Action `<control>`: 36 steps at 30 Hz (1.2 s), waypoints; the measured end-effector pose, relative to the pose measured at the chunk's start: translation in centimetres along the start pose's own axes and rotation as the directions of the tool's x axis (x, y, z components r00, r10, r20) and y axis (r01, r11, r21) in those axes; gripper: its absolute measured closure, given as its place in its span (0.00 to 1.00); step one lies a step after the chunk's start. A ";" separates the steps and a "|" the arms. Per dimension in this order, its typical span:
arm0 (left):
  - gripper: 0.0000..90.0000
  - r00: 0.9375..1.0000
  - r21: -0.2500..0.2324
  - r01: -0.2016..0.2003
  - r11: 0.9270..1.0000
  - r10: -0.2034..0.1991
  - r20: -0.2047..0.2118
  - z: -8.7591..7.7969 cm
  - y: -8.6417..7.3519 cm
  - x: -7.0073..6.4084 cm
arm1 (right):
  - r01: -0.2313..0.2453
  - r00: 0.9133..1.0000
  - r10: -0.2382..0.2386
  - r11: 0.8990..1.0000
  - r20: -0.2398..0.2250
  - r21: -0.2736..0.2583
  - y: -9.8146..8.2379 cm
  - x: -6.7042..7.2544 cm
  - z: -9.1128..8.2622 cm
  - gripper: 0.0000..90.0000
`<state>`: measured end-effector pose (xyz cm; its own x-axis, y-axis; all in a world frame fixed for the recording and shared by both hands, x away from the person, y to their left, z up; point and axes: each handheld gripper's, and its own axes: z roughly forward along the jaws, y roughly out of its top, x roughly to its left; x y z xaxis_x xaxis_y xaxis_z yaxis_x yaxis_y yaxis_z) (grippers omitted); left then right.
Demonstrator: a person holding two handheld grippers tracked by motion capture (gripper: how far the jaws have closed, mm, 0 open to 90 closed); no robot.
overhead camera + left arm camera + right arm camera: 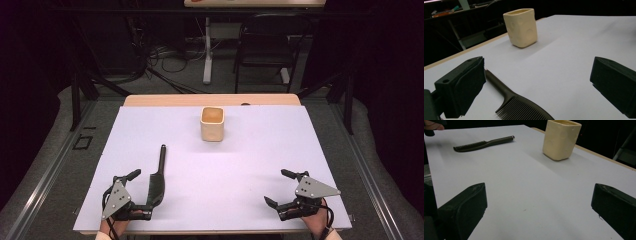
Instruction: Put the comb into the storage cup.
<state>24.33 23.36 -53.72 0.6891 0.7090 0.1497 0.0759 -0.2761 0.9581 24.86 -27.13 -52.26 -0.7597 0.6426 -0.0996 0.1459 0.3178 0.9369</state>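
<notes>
White tabletop (pixel 240 170): your open left gripper (pixel 137 195) straddles the light, stiff, slippery comb (pixel 157 180); grasp its handle.

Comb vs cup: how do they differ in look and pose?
The comb is dark, long and thin; the cup is cream, squat and squarish. The comb lies flat near the left gripper, while the cup stands upright, open end up, farther back toward the table's far edge. Both rest on the same white surface, and neither is held.
</notes>
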 end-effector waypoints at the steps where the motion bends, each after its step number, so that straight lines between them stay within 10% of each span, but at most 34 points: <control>1: 0.00 1.000 0.000 0.000 1.000 0.000 0.000 0.0 0.0 0.0 | 0.000 1.000 0.000 1.000 0.000 0.003 0.0 0.0 0.0 0.00; 36: 0.00 0.998 0.105 0.061 0.993 -0.059 -0.020 4.5 2.5 3.0 | -0.010 1.000 0.010 1.000 -0.003 0.018 0.0 0.0 0.1 0.00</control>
<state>29.79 21.85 -52.00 0.6691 0.7368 0.0975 0.1933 -0.2992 0.9344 24.92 -27.09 -52.31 -0.7602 0.6436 -0.0890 0.1651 0.3239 0.9316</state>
